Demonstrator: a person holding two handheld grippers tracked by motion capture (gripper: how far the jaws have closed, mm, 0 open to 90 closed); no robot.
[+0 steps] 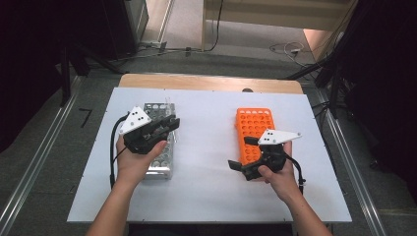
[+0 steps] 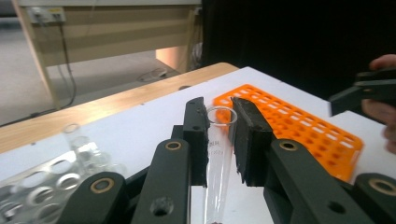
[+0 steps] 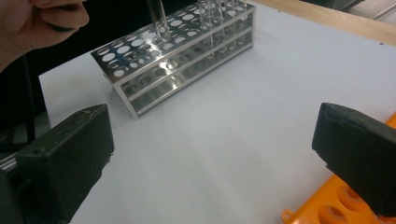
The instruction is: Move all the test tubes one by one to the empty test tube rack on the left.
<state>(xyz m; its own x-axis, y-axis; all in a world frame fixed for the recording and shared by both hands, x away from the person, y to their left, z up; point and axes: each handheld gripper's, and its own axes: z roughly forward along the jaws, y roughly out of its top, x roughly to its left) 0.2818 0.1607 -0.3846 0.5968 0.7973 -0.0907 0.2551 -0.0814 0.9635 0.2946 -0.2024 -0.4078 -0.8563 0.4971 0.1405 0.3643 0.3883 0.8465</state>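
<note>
Grey floor with cables and dark stands around a wooden table (image 1: 211,82), topped by a white sheet (image 1: 206,162). On the sheet, well apart: orange plastic rack (image 1: 253,129) toward the right, holes open upward; steel rack (image 1: 160,147) toward the left, two tiers of round holes, several clear tubes standing at its far end (image 3: 219,14). Above the steel rack, left gripper (image 1: 167,125) in the left hand (image 1: 135,162), grey plate on top, cable trailing off the near side. Jaws clamped on a clear glass test tube (image 2: 219,154), pinched just below its open rim, tube hanging down between the pads, faint print on its wall. At the near end of the orange rack, right gripper (image 1: 242,153) in the right hand (image 1: 278,177). Jaws spread wide, just opened, nothing between them, bare sheet under the gap.
</note>
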